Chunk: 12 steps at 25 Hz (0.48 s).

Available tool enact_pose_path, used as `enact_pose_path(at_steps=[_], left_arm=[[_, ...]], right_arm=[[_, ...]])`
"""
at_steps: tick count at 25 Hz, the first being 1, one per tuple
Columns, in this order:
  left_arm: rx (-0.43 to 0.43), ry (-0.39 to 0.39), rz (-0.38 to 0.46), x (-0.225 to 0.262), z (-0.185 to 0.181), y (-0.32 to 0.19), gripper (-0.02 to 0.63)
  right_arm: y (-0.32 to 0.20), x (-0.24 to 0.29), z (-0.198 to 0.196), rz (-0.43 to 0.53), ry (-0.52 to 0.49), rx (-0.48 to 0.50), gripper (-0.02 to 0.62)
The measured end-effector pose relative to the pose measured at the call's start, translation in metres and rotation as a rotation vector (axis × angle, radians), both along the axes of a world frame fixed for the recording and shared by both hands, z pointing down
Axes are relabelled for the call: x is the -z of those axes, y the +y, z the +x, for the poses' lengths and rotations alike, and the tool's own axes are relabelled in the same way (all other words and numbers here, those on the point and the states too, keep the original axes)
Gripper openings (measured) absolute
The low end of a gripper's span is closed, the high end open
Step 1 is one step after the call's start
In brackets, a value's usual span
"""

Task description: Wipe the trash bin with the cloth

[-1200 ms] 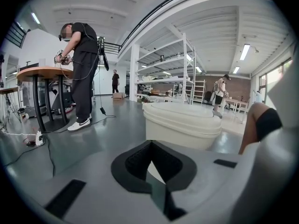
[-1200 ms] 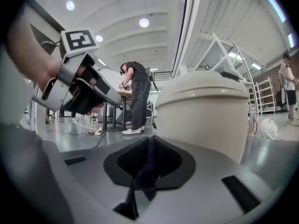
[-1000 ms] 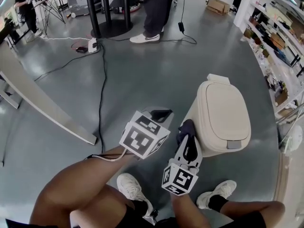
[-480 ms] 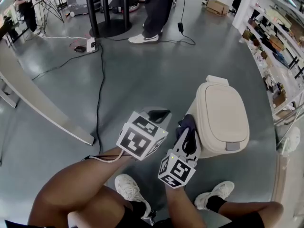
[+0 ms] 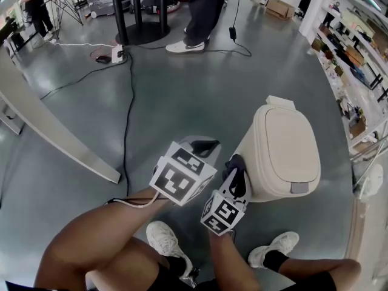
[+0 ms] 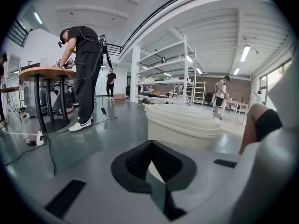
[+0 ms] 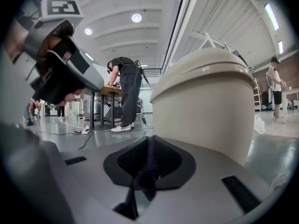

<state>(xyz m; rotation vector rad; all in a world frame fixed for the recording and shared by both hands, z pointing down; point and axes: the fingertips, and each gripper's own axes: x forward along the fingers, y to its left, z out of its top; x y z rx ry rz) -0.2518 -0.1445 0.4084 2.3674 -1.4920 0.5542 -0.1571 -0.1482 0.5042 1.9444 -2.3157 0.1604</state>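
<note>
right tongs [image 5: 235, 173] hold the cloth [image 5: 237, 161] at the side of the trash bin [image 5: 285, 150]
the cream bin stands on the grey floor [image 5: 182, 90] with its lid down, just ahead of the person's right shoe. the right tongs are clamped on the dark cloth, which is bunched between the pads beside the bin's left wall below the lid rim; actual contact cannot be told. the left tongs [image 5: 203, 144] are pressed together with nothing between them, just left of the bin.

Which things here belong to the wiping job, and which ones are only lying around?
Job: trash bin, cloth, right gripper with jaws shut on the cloth.
Lying about: power strip, floor cable, cardboard box, shelves; left gripper, empty.
</note>
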Motion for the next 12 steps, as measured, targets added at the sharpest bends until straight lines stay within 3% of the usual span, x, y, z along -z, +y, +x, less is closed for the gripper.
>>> enact_pose_path(at_steps=[5, 12], left_arm=[[-0.009, -0.026, 0.024, 0.001, 0.000, -0.001, -0.003], [-0.014, -0.025, 0.014, -0.002, 0.002, -0.002, -0.003]], right_arm=[[-0.003, -0.037, -0.001, -0.050, 0.084, 0.010, 0.051], [-0.002, -0.070, 0.006, -0.126, 0.120, 0.010, 0.051]])
